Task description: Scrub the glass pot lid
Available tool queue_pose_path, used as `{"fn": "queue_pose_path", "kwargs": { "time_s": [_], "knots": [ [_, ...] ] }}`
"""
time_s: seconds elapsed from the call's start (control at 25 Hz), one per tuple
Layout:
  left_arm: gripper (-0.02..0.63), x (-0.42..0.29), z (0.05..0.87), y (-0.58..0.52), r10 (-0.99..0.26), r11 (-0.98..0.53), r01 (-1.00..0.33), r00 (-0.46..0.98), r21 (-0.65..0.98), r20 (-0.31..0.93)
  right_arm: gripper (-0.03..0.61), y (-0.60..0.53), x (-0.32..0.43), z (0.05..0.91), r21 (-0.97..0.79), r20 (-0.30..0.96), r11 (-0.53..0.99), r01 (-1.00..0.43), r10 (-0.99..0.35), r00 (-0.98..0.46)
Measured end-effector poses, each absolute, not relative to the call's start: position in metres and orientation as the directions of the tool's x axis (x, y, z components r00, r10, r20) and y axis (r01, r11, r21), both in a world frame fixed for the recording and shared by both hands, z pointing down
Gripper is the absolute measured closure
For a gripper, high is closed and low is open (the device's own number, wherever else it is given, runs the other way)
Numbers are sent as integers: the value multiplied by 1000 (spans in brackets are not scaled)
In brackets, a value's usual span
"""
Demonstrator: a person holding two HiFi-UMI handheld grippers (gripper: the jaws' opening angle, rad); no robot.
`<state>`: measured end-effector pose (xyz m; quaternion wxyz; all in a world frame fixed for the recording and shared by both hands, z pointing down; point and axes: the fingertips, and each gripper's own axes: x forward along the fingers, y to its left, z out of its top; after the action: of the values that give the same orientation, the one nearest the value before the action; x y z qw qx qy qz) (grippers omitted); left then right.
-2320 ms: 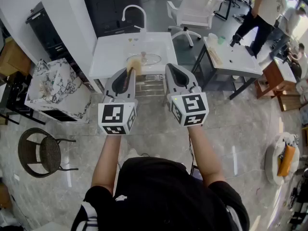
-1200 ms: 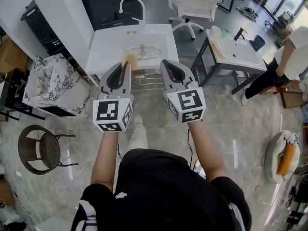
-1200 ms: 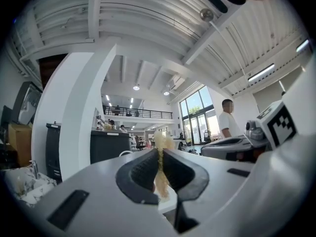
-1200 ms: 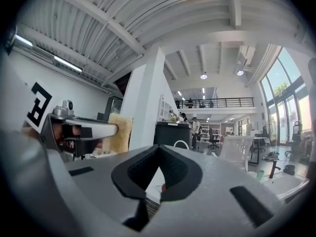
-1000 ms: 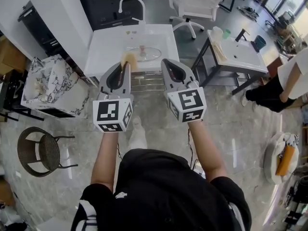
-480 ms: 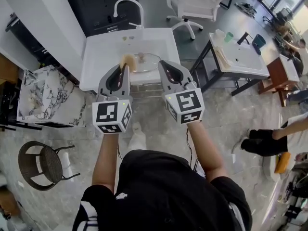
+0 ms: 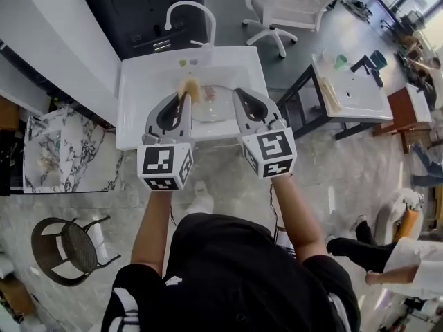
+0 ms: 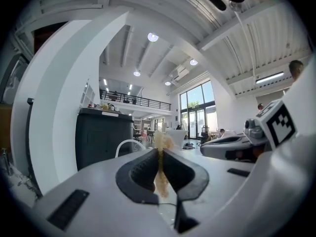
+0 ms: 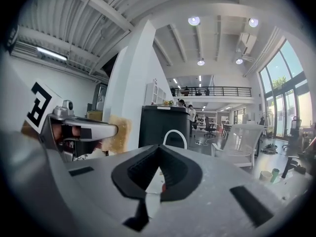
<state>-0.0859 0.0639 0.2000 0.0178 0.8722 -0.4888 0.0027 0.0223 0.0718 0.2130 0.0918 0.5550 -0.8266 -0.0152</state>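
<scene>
Standing before a white bench with a basin and a curved white faucet, the person holds both tools out over its front edge. The glass pot lid lies flat in the basin, between the two tool tips as seen from the head view.

Left tongs: pressed together on a tan scrubbing pad. In the left gripper view the pad runs up the seam between the dark pads of the left tongs, and a tuft projects past the tips. From the head view, the tuft overlaps the left rim of the lid. Contact between pad and lid cannot be confirmed from any view.

Right tongs: pressed together, pinching nothing. The right gripper view shows the tips of the right tongs meeting with no object between them. The tips sit over the right rim of the lid, beside the left tool and apart from it.

The right gripper view also shows the left tool with its pad at the left, and the faucet ahead.

A marble-patterned cabinet stands just left of the bench. A second white bench stands to the right.
</scene>
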Motion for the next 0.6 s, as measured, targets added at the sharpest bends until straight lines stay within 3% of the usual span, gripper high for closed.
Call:
{"fn": "queue_pose_path", "kwargs": {
  "time_s": [0.6],
  "knots": [
    [595,-97,267,-50,-781,-597,-797,603,88,161,584,-35,19,290,110,307,346,-932,-903,-299]
  ]
}}
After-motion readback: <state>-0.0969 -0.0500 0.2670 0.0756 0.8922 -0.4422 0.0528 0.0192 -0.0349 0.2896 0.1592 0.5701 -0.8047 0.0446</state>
